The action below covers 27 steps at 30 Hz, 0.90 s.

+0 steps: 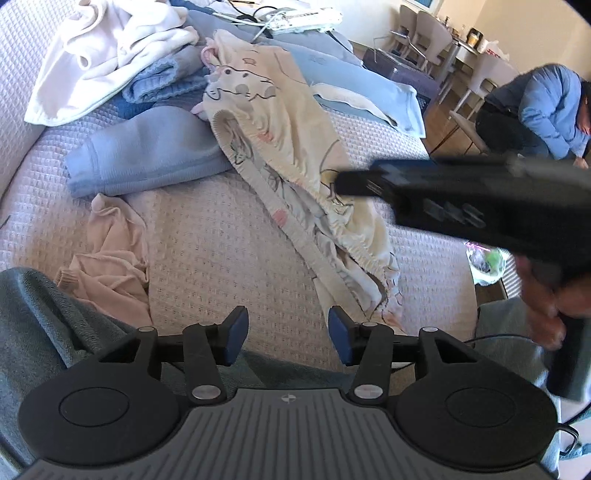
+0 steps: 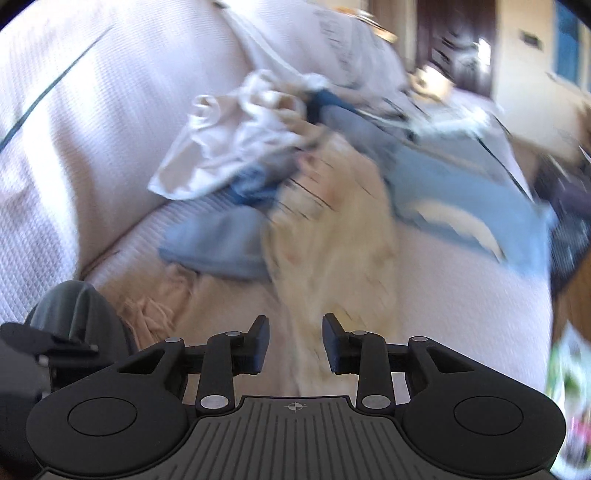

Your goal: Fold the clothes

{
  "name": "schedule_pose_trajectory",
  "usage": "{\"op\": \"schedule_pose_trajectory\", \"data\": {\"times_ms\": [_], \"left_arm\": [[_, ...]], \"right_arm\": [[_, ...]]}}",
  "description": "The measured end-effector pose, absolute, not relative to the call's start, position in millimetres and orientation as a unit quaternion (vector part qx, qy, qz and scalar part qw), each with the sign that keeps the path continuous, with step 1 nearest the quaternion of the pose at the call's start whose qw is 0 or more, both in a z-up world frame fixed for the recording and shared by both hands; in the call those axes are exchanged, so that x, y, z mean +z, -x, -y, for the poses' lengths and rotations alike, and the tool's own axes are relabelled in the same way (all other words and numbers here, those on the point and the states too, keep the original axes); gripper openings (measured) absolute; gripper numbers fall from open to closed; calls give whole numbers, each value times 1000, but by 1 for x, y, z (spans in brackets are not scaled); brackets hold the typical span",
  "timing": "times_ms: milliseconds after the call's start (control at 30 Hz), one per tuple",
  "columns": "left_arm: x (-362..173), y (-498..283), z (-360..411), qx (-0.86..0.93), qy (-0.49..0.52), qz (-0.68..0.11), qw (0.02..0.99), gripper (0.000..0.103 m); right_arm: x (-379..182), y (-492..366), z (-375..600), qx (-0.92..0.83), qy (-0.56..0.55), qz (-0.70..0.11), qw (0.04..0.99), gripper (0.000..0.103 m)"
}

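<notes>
Daylit room: waffle-textured sofa point(image 1: 229, 236), wooden floor point(image 1: 443, 129), pale chairs point(image 1: 424, 33) beside a table point(image 1: 469, 48), cream walls.

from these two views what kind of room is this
Most likely a home living and dining room: clothes lie heaped on a pink sofa, and dining chairs stand at a table behind it.

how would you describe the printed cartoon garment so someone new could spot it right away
Start at the pale pink waffle-textured bedcover and look along its middle, right of the folded blue-grey sweatshirt. The cream garment runs in a long diagonal strip from the clothes heap towards the camera. It alone carries cartoon animal prints and a gathered elastic edge; its neighbours are plain.
</notes>
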<state>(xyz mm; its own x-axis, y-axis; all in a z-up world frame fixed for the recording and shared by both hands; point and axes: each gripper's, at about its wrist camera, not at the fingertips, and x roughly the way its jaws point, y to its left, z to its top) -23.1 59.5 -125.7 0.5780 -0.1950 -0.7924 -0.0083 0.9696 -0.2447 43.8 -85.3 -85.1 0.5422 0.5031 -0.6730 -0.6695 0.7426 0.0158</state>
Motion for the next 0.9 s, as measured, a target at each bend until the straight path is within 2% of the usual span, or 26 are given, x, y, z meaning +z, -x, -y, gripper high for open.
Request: {"op": "schedule_pose_trajectory", "data": {"times_ms": [233, 633, 700, 733, 767, 900], "left_arm": [[-134, 18, -71, -57, 129, -465, 874, 45], [-143, 3, -80, -65, 129, -483, 863, 45], [-142, 3, -80, -62, 130, -483, 863, 45], [-142, 4, -81, -61, 130, -483, 864, 45], [-142, 4, -80, -60, 128, -483, 864, 45], [-140, 6, -75, -64, 119, -483, 865, 45]], "right_arm": [[-82, -83, 24, 370, 179, -291, 864, 32], [-125, -106, -21, 369, 289, -295, 833, 31], [-127, -108, -18, 365, 287, -298, 834, 22], [-128, -109, -15, 364, 284, -300, 835, 10], [-127, -110, -12, 363, 280, -301, 836, 6], [-110, -107, 12, 338, 262, -282, 859, 3]]}}
